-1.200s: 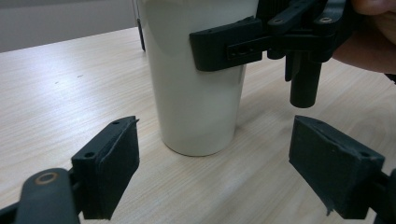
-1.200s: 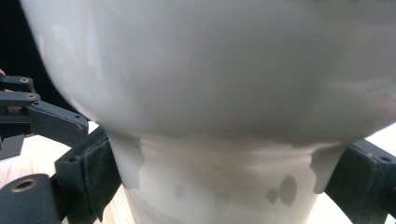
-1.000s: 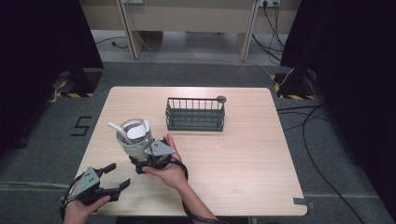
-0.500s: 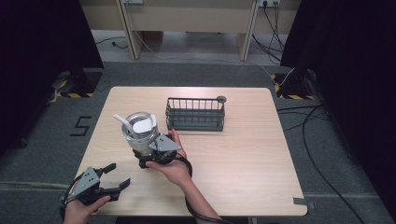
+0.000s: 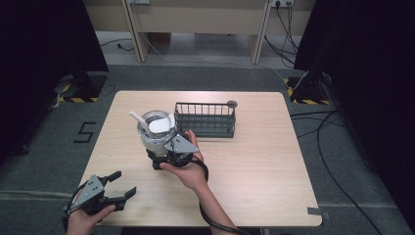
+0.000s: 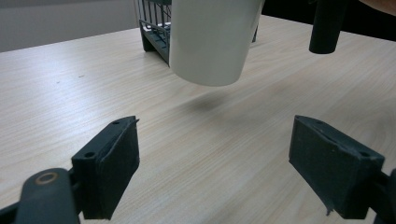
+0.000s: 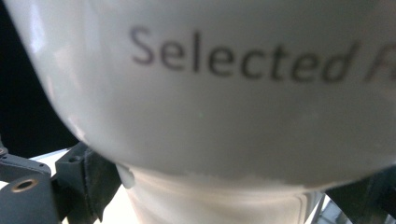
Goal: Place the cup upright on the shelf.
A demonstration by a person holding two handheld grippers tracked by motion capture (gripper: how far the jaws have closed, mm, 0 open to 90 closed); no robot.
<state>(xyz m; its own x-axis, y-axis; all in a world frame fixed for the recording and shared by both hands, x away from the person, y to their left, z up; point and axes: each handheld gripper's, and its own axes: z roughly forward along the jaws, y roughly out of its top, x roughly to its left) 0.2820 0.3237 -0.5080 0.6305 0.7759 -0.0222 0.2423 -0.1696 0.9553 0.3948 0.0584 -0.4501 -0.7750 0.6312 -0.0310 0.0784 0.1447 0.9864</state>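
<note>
Right gripper (image 5: 169, 152) clamped the white cup (image 5: 155, 131), held clear above the table (image 5: 254, 161); wire basket (image 5: 205, 119) just beyond it. Left gripper (image 5: 105, 192) sat near the table's front edge, jaws spread, empty.

Both forearms are bare, no sleeves in sight. The left claw (image 5: 120, 187) and right claw (image 5: 164, 157) are black, each topped with a grey three-cornered plate and trailing a black cable; the left claw's blocky pads (image 6: 109, 161) carry small screw holes and a brass-ringed pivot
</note>
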